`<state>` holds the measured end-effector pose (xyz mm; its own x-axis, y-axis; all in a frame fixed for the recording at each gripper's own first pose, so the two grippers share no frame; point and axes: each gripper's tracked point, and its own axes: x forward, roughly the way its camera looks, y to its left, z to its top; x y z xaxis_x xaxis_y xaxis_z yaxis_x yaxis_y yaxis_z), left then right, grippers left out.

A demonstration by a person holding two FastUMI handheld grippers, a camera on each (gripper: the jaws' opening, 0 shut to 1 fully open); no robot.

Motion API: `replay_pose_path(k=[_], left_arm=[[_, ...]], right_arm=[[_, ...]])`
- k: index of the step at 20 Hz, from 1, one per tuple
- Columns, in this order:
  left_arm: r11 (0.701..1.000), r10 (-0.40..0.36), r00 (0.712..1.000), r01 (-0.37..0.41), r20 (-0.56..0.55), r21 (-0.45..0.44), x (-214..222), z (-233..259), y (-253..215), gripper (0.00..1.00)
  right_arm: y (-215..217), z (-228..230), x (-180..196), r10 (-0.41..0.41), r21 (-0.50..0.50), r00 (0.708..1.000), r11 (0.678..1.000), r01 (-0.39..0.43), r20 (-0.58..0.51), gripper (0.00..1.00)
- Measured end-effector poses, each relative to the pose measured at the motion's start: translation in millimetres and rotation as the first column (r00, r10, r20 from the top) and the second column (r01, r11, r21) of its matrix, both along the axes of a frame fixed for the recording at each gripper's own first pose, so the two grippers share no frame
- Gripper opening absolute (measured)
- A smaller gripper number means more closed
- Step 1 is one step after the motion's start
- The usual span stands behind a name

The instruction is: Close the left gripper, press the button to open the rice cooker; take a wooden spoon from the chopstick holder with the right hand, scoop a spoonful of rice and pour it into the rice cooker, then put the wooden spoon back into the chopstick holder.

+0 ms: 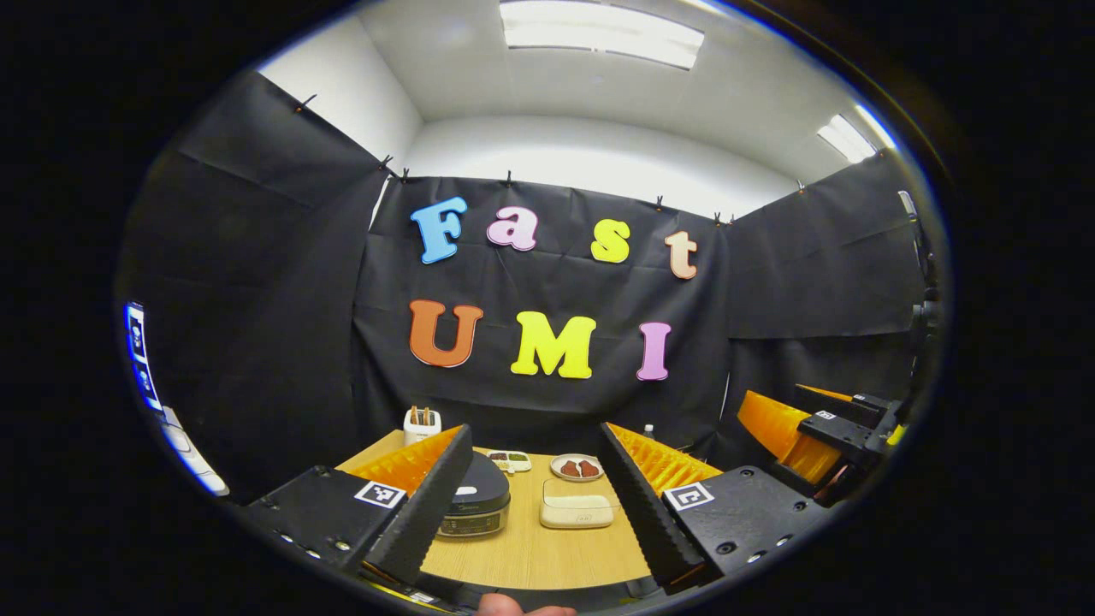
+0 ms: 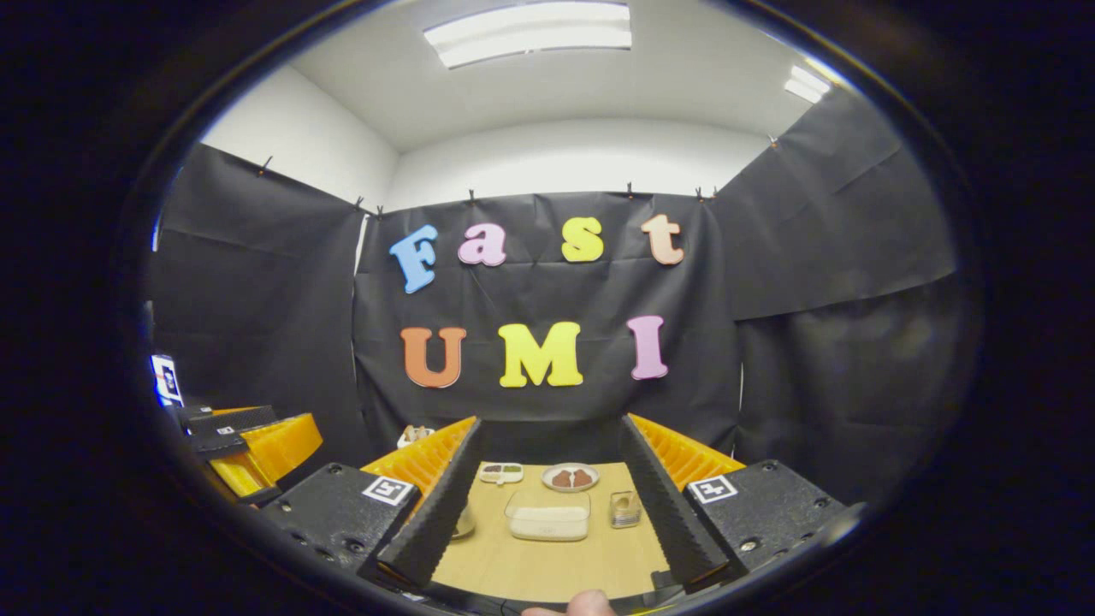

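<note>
The left gripper (image 1: 535, 500) has black blocks with small screws and a black-and-white square tag on each. The right gripper (image 2: 547, 513) has the same.

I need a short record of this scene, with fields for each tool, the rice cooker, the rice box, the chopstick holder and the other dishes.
left tool: open, raised above the table
right tool: open, empty
rice cooker: lid closed, on the table
rice box: clear, holds rice, centre of table
chopstick holder: back left corner, wooden utensils inside
plate: brown food, at the back
divided dish: beside the plate
</note>
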<state>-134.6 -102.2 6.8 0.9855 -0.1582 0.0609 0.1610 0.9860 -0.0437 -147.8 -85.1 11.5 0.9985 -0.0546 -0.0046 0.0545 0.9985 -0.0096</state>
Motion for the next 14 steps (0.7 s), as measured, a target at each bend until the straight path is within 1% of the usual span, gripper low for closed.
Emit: replay_pose_path(k=[6, 9, 14], left_arm=[[0.999, 0.044, 0.999, -0.045, 0.015, 0.024, -3, -1, 14, 0.94], [0.994, 0.082, 0.996, -0.084, 0.027, 0.064, -1, 1, 24, 0.94], [0.991, 0.087, 0.996, -0.089, 0.032, 0.1, 3, 1, 22, 0.94]], right_arm=[[6, -4, 2, 0.001, -0.027, 1.0, 1.0, -0.002, -0.015, 1.0], [10, -7, 4, 0.005, -0.016, 1.0, 1.0, -0.005, -0.025, 0.99], [12, -8, 11, 0.011, -0.004, 1.0, 1.0, -0.011, -0.025, 1.0]])
